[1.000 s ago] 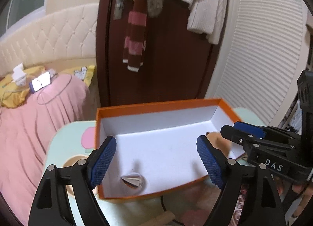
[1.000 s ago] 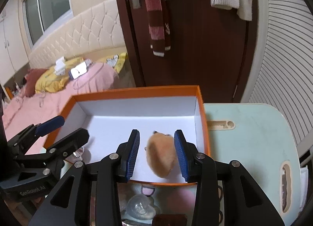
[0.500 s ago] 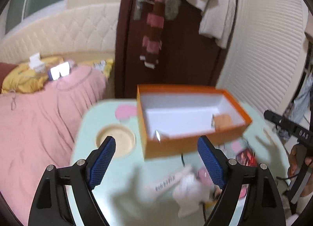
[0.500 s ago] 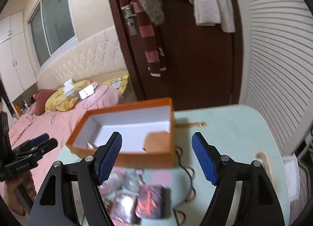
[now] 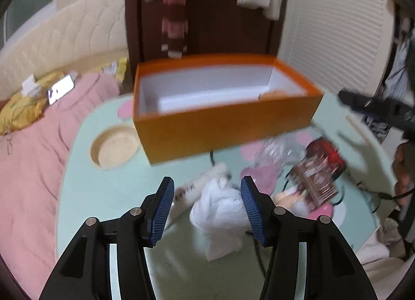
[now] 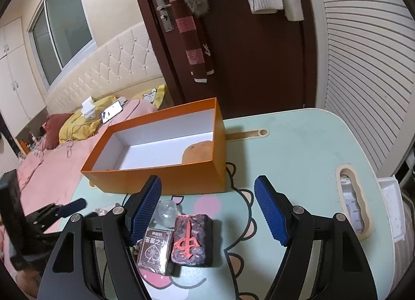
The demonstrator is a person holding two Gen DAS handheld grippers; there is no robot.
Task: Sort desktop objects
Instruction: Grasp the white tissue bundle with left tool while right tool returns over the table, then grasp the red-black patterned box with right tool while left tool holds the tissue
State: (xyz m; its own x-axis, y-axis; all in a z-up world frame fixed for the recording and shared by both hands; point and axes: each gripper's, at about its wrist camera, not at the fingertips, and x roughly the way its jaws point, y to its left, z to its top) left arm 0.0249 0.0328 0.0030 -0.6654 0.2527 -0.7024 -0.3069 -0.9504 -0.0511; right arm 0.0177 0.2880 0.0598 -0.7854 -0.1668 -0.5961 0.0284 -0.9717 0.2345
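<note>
A: Where are you holding your left gripper (image 5: 205,209) right now?

B: You are holding it low over the pale green table (image 5: 109,183), jaws standing apart with nothing between them but air. A crumpled white cloth (image 5: 220,209) is lying on the table below the gap, nearer the right pad, and a white tube with dark lettering (image 5: 192,191) is lying just beside it. This view is blurring, so I cannot tell whether the pads are touching the cloth.

A: And the right gripper (image 6: 207,211)?

B: You are keeping its jaws wide apart too, gripping nothing. A dark stone-like block with a red character (image 6: 192,243) is lying on the table under the gap, touching a card box with a spade on it (image 6: 155,250). A clear plastic piece (image 6: 168,211) is sitting just behind them, partly hidden by the left pad.

A: Where is the box?

B: The orange box (image 6: 166,183) is standing open on the table beyond both grippers. A tan rounded thing (image 6: 199,153) is lying inside it, in the near right corner as the right wrist view shows it. Your left gripper is showing at that view's left edge. A pink quilt (image 5: 28,170) is covering the bed to the left of the table.
</note>
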